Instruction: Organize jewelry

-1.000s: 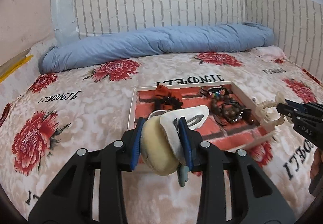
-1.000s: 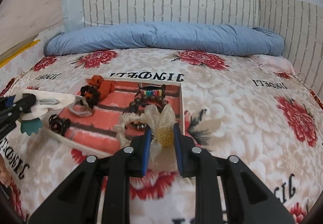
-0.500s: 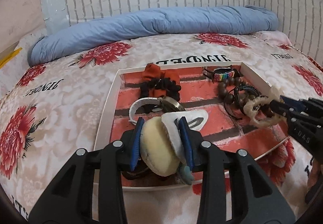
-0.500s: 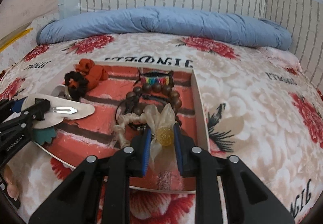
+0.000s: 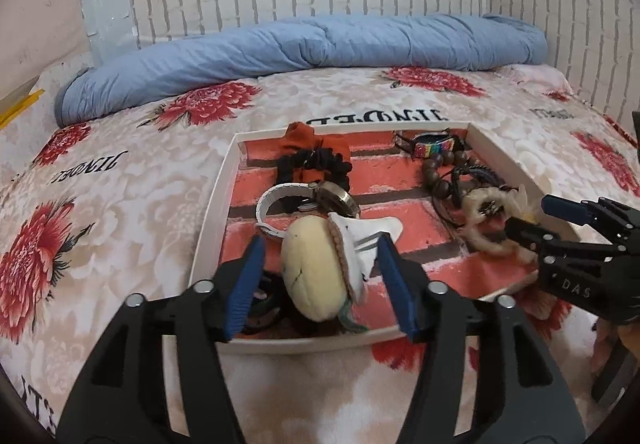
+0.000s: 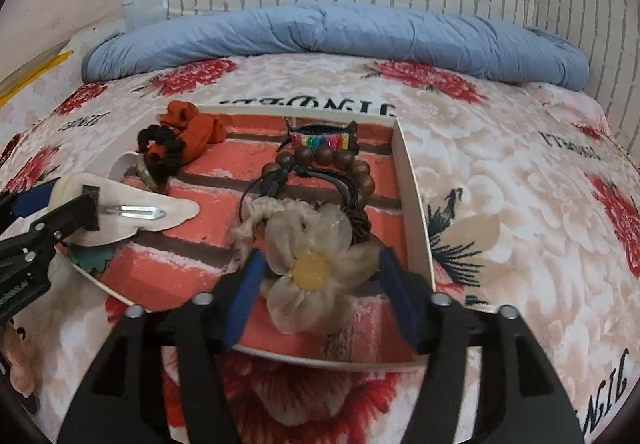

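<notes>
Both pairs of jaws have just been opening, and each piece lies loose between them. The left gripper [image 5: 320,280] stands spread, its blue pads clear on either side of the hair clip [image 5: 316,268], a cream plush pad with a white felt tail. The clip sits dead centre between the fingers, its long axis running away from them toward the watch [image 5: 308,199] just beyond. The right gripper [image 6: 318,284] is likewise parted, with the flower scrunchie [image 6: 312,268] resting between its pads and neither pad pressing it. Just past the flower lie the bead bracelets [image 6: 340,163], then the rainbow band. Both pieces are down inside the tray [image 6: 412,199], on its brick-patterned floor. Each gripper is right over its own piece, so my read is that the next move is a straight pull back along the fingers; sideways drift would nudge either piece.
</notes>
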Demonstrator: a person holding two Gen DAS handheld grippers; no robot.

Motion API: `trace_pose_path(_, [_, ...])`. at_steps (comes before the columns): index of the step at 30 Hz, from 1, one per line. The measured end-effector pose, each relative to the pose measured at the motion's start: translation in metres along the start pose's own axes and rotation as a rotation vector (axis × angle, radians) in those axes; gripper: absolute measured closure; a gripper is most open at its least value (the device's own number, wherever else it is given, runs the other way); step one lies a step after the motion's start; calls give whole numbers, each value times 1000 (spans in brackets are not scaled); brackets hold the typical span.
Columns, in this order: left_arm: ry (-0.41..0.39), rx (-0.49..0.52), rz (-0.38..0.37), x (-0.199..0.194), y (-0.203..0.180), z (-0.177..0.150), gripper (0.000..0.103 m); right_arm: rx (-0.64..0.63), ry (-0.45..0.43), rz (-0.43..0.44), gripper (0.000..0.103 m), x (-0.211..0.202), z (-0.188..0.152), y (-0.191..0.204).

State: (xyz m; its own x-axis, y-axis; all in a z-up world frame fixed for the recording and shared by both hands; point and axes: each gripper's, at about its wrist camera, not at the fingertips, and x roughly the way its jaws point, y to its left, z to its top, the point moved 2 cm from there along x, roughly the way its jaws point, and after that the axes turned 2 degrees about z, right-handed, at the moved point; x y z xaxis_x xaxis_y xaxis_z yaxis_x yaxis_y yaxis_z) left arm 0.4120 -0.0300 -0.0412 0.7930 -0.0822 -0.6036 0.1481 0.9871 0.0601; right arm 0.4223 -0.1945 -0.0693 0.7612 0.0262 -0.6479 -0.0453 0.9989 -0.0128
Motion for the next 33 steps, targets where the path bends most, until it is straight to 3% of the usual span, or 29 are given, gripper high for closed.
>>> trace_pose_path(3, [-22,-18,-13,-18,3,-1,31,-6,-31,3,27,-16,2,-1])
trace_pose_path(6, [-50,-32,-10,-37,9,-2,21,-4,-58,13,25,-33,3,-4])
trace_pose_path(9, [-99,-58,1,-61,19,-6,5,10,-100,21,14,-54,-1,-6])
trace_pose_path(14, [-163,-90,-4,-103,28,-19,5,33,-157,31,6,-87,-13,-7])
trace_pose_path(25, [-250,-164,57,-176,26,-75,5,62,-207,32,4,-149,-68,-5])
trace_pose_path(33, [-302,-116,77,-210,5,-110,5,69,-254,18,4,-180,-106,-3])
